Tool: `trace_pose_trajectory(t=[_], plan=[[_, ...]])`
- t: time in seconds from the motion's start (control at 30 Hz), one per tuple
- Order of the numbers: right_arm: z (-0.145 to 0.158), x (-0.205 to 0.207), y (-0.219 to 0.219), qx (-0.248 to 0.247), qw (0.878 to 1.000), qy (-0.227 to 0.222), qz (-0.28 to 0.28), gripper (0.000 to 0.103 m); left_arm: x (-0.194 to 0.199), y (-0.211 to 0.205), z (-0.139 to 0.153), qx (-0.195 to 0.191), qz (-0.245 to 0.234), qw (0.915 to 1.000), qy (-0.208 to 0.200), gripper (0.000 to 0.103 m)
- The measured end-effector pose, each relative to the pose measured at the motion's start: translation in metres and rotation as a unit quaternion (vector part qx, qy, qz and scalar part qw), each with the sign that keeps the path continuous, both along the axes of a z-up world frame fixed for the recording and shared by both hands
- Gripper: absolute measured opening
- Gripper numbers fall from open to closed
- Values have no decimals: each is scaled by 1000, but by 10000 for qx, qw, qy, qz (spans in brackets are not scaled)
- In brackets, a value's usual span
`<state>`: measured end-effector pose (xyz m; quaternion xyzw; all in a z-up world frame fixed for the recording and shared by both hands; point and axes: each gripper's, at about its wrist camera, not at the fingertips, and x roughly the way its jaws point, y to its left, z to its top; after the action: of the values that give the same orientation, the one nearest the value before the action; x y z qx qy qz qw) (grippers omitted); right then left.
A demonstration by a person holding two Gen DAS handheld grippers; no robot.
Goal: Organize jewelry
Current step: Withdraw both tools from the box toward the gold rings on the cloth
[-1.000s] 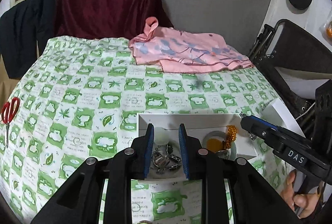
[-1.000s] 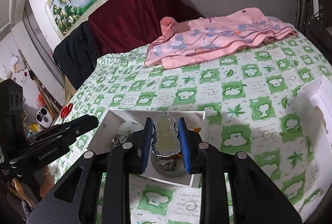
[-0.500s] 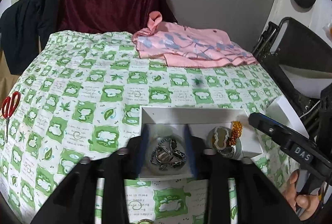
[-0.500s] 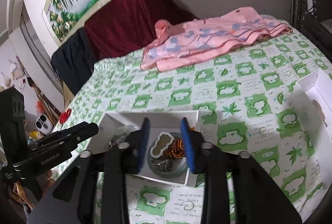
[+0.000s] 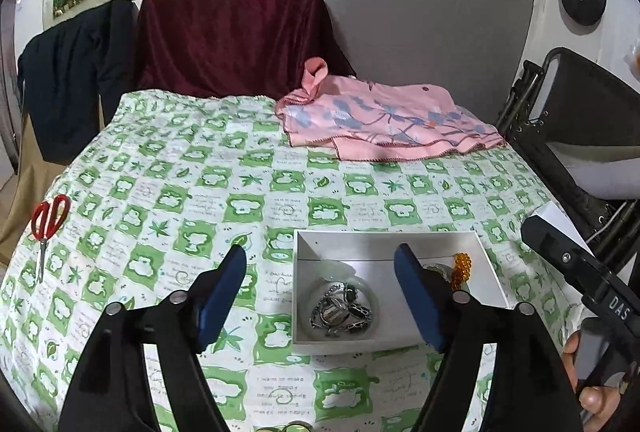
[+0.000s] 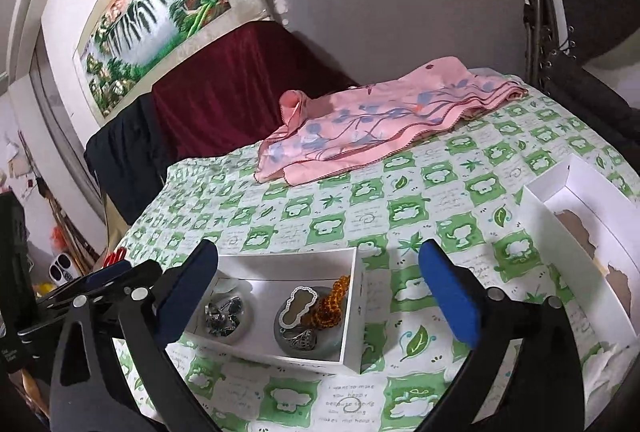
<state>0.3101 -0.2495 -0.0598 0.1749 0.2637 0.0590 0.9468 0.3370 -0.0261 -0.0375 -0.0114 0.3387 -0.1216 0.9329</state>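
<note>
1. A shallow white box sits on the green-and-white checked cloth that covers the tabletop, near its front edge.
2. Inside the box are two small round dishes. The dish on the left holds a heap of silver chain jewelry.
3. The dish on the right holds a pale pendant with a scalloped silver rim, a silver ring in front of it, and a string of amber beads draped at its far side.
4. The left hand-held gripper hangs released above the box's left half; its jaws have just been opening. Nothing is between the blue pads, and the chain jewelry lies in its dish below the gap.
5. The right hand-held gripper is also released and spread wide, its jaws having just been opening. The pendant lies in the dish beneath, touched by neither pad.
6. A second white box with torn lining stands open to the right, well apart from the first.
7. Red-handled scissors lie at the cloth's left edge.
8. A folded pink flowered cloth rests at the far side, in front of a dark red drape.
</note>
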Motion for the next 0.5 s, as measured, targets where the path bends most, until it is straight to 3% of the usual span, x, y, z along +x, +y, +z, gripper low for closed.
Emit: trace_pose_trajectory(t=[0.27,0.5], plan=[[3,-6,11,-495,9986,-82,-186,96,-13,2,4,303,182,9990,-289,83],[3,-16,17,-543,9980,-307,-110,96,-24,22,-1,388,442,9977,-328,88]])
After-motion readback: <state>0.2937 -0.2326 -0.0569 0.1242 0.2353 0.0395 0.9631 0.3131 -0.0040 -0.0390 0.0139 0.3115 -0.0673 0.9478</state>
